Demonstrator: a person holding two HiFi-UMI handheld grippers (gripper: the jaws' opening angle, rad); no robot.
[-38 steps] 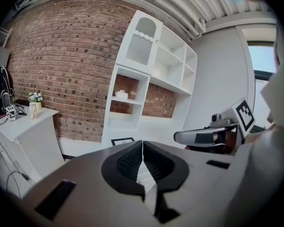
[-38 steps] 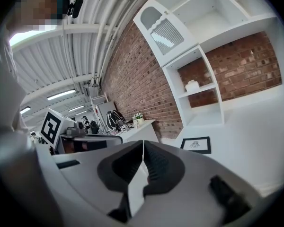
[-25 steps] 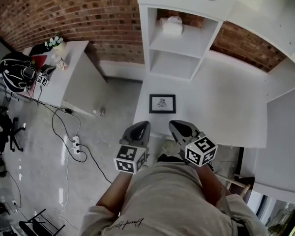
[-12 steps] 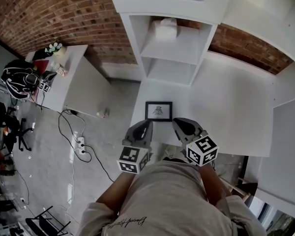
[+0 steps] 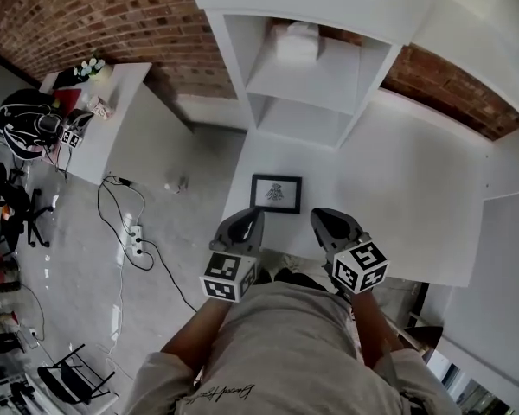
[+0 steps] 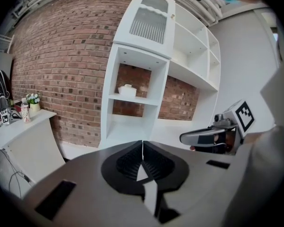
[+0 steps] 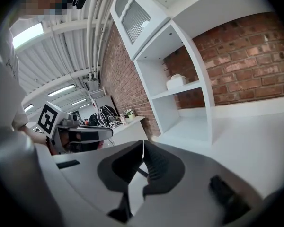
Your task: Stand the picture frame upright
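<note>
Lying flat on the white counter (image 5: 398, 188), the picture frame (image 5: 276, 194) sits near the counter's left edge, at 6 o'clock from the shelf unit (image 5: 303, 76). Left tool (image 5: 247, 223) is at the frame's 7 o'clock and right tool (image 5: 324, 221) at its 5 o'clock. Both are just beside the frame, jaws closed, nothing gripped.

The head view looks steeply down onto the table (image 5: 415, 180) and shelf unit (image 5: 324, 78). Each gripper view sits close behind its jaws, facing that shelf unit; the left one shows the right gripper (image 6: 187, 137), mid-right.
</note>
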